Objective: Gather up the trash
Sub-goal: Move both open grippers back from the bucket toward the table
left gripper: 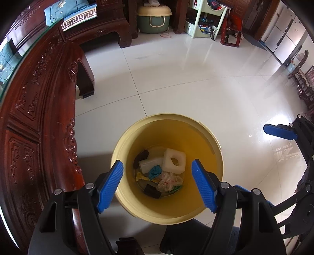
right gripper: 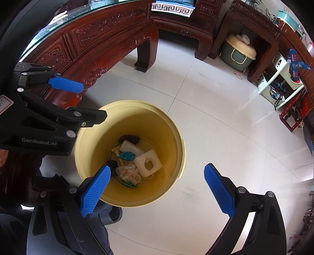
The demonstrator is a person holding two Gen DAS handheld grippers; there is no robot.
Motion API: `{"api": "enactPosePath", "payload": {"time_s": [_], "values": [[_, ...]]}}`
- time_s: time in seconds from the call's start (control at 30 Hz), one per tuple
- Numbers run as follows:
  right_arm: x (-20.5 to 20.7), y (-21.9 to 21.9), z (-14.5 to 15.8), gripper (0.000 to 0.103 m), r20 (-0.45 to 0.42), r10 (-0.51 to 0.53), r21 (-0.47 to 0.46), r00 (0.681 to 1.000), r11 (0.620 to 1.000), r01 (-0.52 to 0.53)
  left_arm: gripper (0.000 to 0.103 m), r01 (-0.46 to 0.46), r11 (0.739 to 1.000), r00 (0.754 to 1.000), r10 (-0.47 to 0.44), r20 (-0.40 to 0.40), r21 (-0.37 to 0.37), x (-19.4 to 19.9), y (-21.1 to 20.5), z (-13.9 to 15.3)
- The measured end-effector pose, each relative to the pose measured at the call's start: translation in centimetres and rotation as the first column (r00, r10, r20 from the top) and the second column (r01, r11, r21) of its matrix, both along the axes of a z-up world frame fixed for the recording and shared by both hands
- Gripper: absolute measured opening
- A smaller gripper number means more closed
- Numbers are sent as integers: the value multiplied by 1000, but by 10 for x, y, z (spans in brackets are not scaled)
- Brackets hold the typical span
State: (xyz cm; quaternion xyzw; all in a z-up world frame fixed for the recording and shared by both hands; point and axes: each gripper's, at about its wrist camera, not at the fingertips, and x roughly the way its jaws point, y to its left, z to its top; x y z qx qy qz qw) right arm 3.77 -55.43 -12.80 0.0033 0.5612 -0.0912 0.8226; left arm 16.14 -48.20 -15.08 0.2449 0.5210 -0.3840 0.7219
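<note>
Item 1, far left: carved dark red wooden bench with a glass top (left gripper: 39,109), standing on the glossy white tiled floor (left gripper: 196,88).

Item 2: my left gripper (left gripper: 157,182), black frame with blue ribbed pads, held above the bin. Its jaws are spread apart with nothing between them.

Item 3, centre: round pale yellow plastic bin (left gripper: 208,149), standing on the floor just beside the bench. The collected trash lies at its bottom:
- dark brown block (left gripper: 141,157) at the left rear, against the wall;
- white rectangular foam slab (left gripper: 150,164) beside it;
- white foam cube with a round hole (left gripper: 174,160), leaning to the right of the slab;
- crumpled teal scrap (left gripper: 155,171) in front of the slab;
- yellow wrapper (left gripper: 143,177) lying flat;
- crumpled clear plastic film (left gripper: 169,182) at the front right;
- second dark block (left gripper: 152,191) at the front.

Item 4, right: my right gripper (right gripper: 157,188), same black and blue make, also over the bin's near rim. Its jaws stand wide apart and carry nothing; the left pad overlaps the bin opening, the right pad hangs over bare floor.

Item 5, background: green tub with a cream lid (left gripper: 154,18) beneath dark furniture, and a pale green shelf rack (left gripper: 206,21) to its right.
</note>
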Motion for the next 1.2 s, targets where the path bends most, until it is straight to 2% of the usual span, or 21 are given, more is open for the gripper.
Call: {"api": "enactPosePath", "payload": {"time_s": [0.2,0.33,0.4,0.43,0.5,0.63,0.7,0.83,0.9,0.97,1.1,1.2], "values": [[-3,16,20,93,34,1,-29,999,1000,0,72,-20,999,999,21,25,-45,-3,25,26],[-5,36,40,93,72,17,-51,997,999,-13,72,-44,995,997,50,66,-87,-7,53,48],[-5,46,52,93,102,24,-65,994,998,-17,75,-63,991,992,75,99,-116,-9,73,64],[-6,54,61,93,131,28,-70,991,997,-19,77,-76,989,989,91,116,-131,-10,83,70],[-5,70,75,93,177,41,-68,983,997,-29,91,-120,980,977,145,156,-161,-10,110,86],[5,112,101,93,268,99,-51,958,995,-89,91,-205,953,941,255,224,-224,-9,176,117],[14,143,112,94,305,148,-49,941,989,-139,91,-258,934,909,322,265,-247,-8,214,132],[39,202,129,95,368,224,-13,902,972,-236,96,-382,877,815,469,340,-293,-8,296,159],[53,237,135,95,396,258,11,881,958,-285,98,-449,835,758,545,360,-319,-6,338,167],[67,268,140,95,414,284,37,865,944,-328,99,-504,796,712,602,361,-335,-1,375,173],[94,331,141,95,421,351,75,836,906,-418,99,-626,702,598,712,368,-340,16,444,172],[109,371,141,95,413,410,51,814,881,-470,99,-689,632,539,774,331,-356,27,490,168]]}}
